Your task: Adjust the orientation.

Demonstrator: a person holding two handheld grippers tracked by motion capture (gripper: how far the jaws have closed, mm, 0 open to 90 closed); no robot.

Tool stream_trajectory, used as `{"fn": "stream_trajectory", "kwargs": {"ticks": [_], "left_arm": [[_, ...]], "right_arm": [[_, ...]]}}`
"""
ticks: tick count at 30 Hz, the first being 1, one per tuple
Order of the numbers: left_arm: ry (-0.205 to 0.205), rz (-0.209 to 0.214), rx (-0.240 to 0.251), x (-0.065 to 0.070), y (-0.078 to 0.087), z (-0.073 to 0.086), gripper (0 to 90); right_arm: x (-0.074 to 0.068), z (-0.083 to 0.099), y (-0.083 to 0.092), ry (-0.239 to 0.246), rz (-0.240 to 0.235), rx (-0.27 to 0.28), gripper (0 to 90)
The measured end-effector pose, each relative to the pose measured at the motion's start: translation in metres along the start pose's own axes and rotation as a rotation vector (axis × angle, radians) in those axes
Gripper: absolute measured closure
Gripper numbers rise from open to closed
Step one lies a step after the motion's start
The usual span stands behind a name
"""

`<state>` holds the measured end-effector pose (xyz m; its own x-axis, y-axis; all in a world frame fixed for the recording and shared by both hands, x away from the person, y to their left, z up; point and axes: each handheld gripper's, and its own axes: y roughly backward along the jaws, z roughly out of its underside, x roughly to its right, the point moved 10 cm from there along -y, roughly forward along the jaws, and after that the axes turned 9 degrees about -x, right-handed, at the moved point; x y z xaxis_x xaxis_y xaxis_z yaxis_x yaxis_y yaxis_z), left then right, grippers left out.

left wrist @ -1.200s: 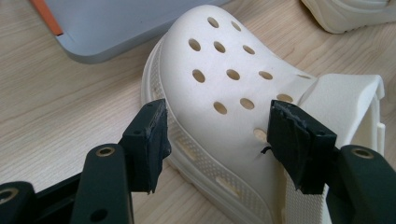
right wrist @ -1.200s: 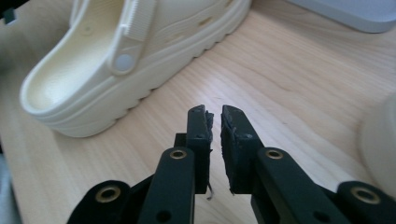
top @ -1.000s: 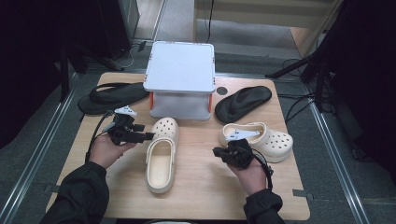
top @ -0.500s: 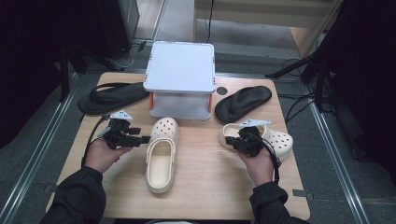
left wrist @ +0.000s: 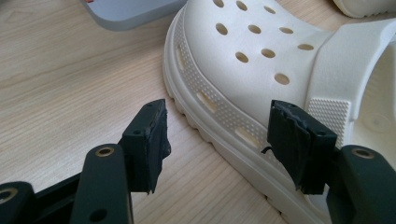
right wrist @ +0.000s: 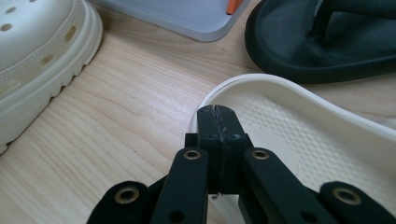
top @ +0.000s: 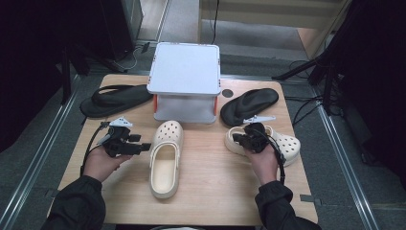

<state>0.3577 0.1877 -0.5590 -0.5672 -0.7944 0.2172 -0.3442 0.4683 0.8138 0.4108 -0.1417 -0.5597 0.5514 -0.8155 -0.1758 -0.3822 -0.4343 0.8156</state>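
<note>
Right gripper view: closed right claw [right wrist: 218,122] above clog [right wrist: 299,135].

High view: overhead, facing forward and down, far. Left gripper view: low, close, a cream clog [left wrist: 261,70] just beyond its parted jaws. Right gripper view: low, close, clog heel rim [right wrist: 299,116] beyond its jaws; shares that cream clog

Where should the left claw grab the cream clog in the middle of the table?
Probably the side wall of the clog, near the heel strap's pivot. The open left claw already faces that edge from the clog's left. One pad could go inside the foot opening, one outside; the wall there looks thin enough to pinch.
</note>
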Motion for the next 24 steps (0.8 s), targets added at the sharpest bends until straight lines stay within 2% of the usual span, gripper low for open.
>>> {"fn": "stream_trajectory", "kwargs": {"ticks": [12, 20, 24], "left_arm": [[0.018, -0.021, 0.002, -0.005, 0.004, 0.009, 38.6], [0.019, -0.019, -0.008, -0.006, 0.003, 0.01, 38.6], [0.022, -0.026, 0.007, -0.007, 0.004, 0.009, 38.7]], "right_arm": [[0.003, -0.003, -0.013, 0.014, 0.035, -0.048, 90.0], [0.002, -0.003, -0.014, 0.014, 0.041, -0.051, 90.0], [0.001, -0.002, -0.015, 0.018, 0.047, -0.056, 90.0]]}}
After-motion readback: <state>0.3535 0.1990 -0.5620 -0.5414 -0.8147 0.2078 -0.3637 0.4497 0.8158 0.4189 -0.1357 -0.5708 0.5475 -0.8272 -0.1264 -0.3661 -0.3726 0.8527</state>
